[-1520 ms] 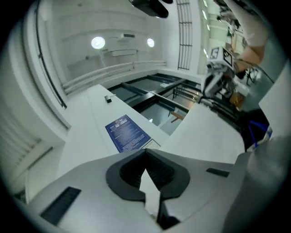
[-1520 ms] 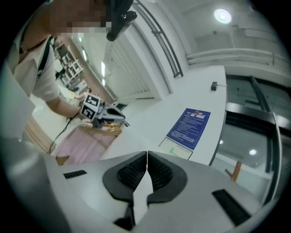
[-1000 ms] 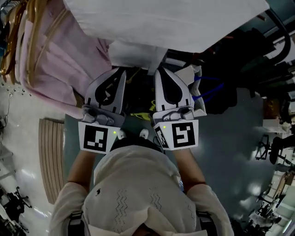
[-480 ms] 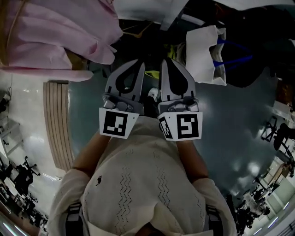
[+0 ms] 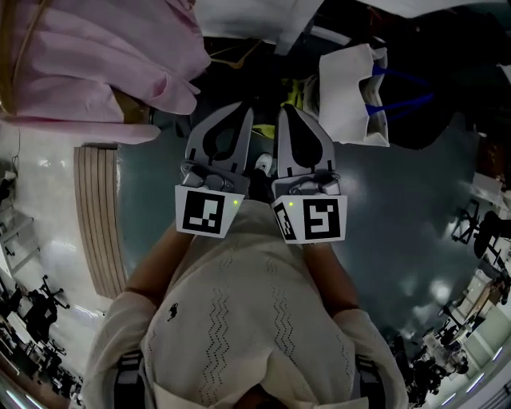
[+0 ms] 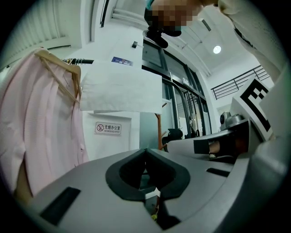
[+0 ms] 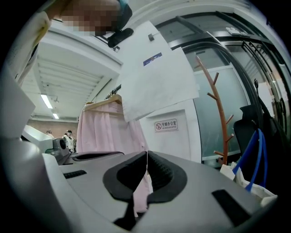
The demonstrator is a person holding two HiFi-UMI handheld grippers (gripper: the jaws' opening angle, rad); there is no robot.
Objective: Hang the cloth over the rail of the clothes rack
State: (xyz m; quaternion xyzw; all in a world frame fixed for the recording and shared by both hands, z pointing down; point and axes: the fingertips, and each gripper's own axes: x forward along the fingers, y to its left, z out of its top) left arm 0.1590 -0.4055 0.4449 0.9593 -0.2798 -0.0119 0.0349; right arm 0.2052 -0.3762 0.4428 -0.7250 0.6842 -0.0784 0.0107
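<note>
left gripper (image 5: 239, 109), right gripper (image 5: 287, 108) dropped below cloth (image 6: 120, 88) | jaws together, empty

White cloth (image 5: 255, 17) and pink shirt (image 5: 96, 56), partly beyond the head view's top edge.

place: we'd call it an office workspace
cues: wall sign (image 6: 108, 128), glass partition (image 7: 204, 132), coat stand (image 7: 223, 132), office chair (image 7: 249, 129)

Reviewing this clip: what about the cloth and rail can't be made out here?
- Rail: left gripper view, white cloth covers all but a short stretch.
- Cloth's back half: both gripper views, hidden behind its front.
- Cloth in head view: cut off by top edge.
</note>
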